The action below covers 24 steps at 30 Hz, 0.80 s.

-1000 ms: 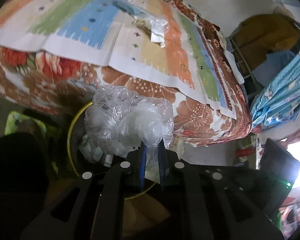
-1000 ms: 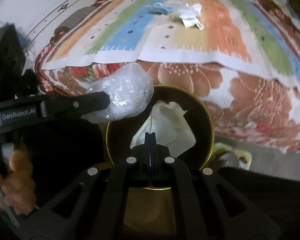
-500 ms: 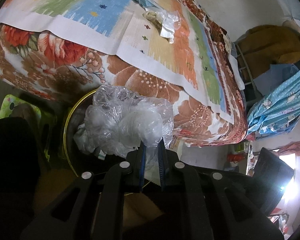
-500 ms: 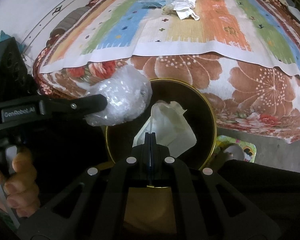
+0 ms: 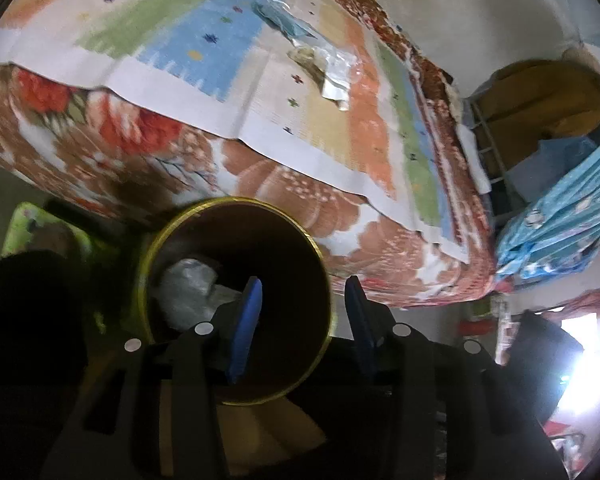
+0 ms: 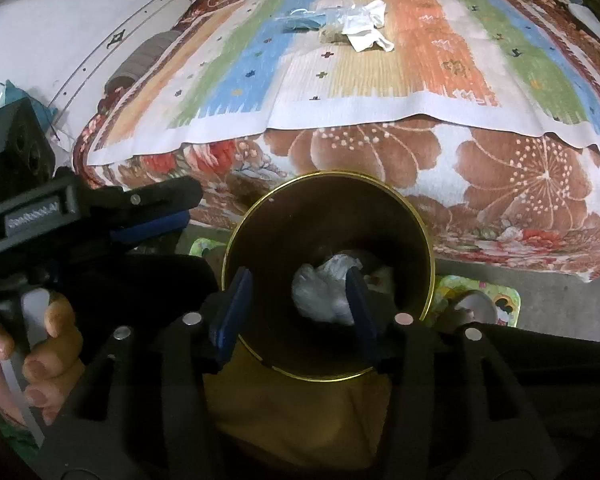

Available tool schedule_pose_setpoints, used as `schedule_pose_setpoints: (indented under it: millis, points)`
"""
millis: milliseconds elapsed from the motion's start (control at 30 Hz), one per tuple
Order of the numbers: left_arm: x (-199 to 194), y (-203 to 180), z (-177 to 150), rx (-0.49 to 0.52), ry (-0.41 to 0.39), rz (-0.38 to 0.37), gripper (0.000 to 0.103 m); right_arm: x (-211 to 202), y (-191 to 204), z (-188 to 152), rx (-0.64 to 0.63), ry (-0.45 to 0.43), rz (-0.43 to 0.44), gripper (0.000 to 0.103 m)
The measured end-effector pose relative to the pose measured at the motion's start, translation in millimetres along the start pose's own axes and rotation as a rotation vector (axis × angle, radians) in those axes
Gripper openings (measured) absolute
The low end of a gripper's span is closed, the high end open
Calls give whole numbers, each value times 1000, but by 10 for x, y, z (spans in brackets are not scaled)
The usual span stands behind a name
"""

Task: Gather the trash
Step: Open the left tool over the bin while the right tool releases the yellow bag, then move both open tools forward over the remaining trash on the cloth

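Observation:
A round bin with a gold rim [image 5: 236, 201] [image 6: 328, 175] stands on the floor against the bed. Crumpled clear plastic and white paper [image 6: 328, 292] [image 5: 190, 292] lie at its bottom. My left gripper [image 5: 302, 284] hangs over the bin's mouth, its jaws opening, nothing between the blue pads. My right gripper [image 6: 298, 276] also hangs over the bin, its jaws opening and empty. The left gripper [image 6: 180, 206] shows at the left of the right wrist view, held by a hand [image 6: 32, 344]. More trash, a white wrapper [image 6: 366, 26] [image 5: 332, 70] and a blue packet [image 6: 300, 24] [image 5: 284, 20], lies on the bed.
The bed carries a striped mat [image 6: 380, 60] over a floral blanket [image 6: 500, 184]. A green patterned item [image 6: 484, 300] lies on the floor right of the bin. Blue cloth [image 5: 560, 220] and a metal rack [image 5: 488, 152] stand beyond the bed's end.
Both grippers went from shut to open. The clear plastic left the left gripper and the white paper left the right one; both now lie inside the bin.

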State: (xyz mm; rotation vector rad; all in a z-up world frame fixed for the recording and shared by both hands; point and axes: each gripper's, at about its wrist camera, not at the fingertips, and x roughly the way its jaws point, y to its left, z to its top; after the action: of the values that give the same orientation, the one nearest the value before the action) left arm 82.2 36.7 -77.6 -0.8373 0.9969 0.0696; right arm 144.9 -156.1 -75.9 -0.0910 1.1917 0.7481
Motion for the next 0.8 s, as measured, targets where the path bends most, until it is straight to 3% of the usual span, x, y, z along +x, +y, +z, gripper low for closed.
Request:
schedule_pose_setpoints:
  millis: [333,567,800]
  points:
    - [-198,22,183,45,-52,106,50,-142,-31,70,9,-39,50,58]
    - [-317,-112,357,83,-81,107,52,-256,-78,237,-6,-78,34,73]
    - [-388,-186,621,126,-75,137,57,-368,-60,434,-54,-113,23,78]
